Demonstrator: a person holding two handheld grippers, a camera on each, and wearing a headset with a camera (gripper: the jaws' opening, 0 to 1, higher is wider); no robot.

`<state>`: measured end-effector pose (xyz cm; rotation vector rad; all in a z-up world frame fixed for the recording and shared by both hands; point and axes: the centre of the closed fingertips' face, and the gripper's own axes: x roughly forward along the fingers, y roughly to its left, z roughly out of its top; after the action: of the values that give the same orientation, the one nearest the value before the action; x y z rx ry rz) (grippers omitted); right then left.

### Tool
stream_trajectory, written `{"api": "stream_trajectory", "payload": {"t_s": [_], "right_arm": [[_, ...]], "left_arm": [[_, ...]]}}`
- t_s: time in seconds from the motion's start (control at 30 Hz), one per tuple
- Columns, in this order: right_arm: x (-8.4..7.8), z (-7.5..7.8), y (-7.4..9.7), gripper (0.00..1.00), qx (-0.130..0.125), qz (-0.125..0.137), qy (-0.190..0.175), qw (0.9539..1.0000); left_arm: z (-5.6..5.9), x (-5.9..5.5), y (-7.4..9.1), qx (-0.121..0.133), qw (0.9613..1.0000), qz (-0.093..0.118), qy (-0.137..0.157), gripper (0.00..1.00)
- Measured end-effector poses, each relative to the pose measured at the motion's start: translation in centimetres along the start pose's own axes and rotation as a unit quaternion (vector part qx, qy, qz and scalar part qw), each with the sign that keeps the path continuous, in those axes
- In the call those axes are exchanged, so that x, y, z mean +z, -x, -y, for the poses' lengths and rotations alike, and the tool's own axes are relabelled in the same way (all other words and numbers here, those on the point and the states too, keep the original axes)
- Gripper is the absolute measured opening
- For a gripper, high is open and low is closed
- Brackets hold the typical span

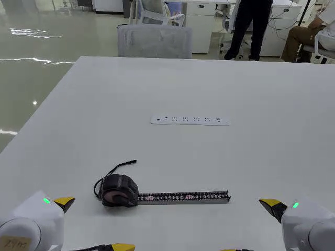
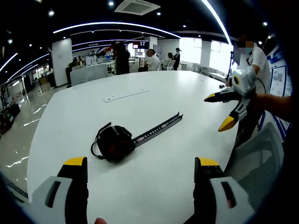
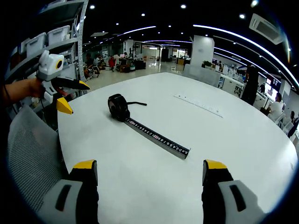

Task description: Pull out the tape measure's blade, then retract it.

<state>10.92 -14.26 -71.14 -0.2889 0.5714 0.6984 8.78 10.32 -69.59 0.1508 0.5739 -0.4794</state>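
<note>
Left gripper (image 2: 141, 163): jaws spread wide, nothing held; sits short of the tape measure (image 1: 119, 190), on the case side. Right gripper (image 3: 149, 164): also wide open and empty, off the tape measure's blade (image 1: 183, 197) end. The case lies on the white table (image 1: 209, 83) with the blade drawn out flat. The black strap (image 1: 118, 168) loops behind the case. A power strip (image 1: 190, 120) lies well beyond the tape measure.

No writing can be read with certainty. The dark blade (image 1: 183, 197) drawn out of the round black tape measure (image 1: 119, 191) carries red and white scale marks, and the flat white strip (image 1: 190, 120) on the table carries small dark marks, all too small to read. A pale sticker (image 1: 14, 243) on the left gripper (image 1: 94, 224) bears illegible handwriting.
</note>
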Motion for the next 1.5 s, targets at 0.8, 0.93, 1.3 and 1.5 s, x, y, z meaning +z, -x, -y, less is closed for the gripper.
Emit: {"api": "stream_trajectory", "payload": {"t_s": [0.8, 0.93, 1.3, 1.5], "right_arm": [[-0.1, -0.7, 0.0, 0.99, -0.027, 0.017, -0.033, 0.9989], [-0.6, -1.0, -0.2, 0.99, -0.023, 0.011, -0.033, 0.9991], [-0.2, -0.9, -0.1, 0.98, -0.026, 0.020, -0.027, 0.9991], [-0.2, -0.9, 0.0, 0.97, -0.025, 0.019, -0.029, 0.9991]], "left_arm": [[-0.4, 0.5, -0.1, 0.048, 0.9978, 0.030, 0.036, 0.99], [-0.5, 0.3, -0.3, 0.054, 0.9970, 0.035, 0.044, 0.99], [-0.3, 0.3, -0.4, 0.071, 0.9949, 0.035, 0.062, 0.99], [0.1, 0.3, -0.6, 0.074, 0.9953, 0.027, 0.056, 0.99]]}}
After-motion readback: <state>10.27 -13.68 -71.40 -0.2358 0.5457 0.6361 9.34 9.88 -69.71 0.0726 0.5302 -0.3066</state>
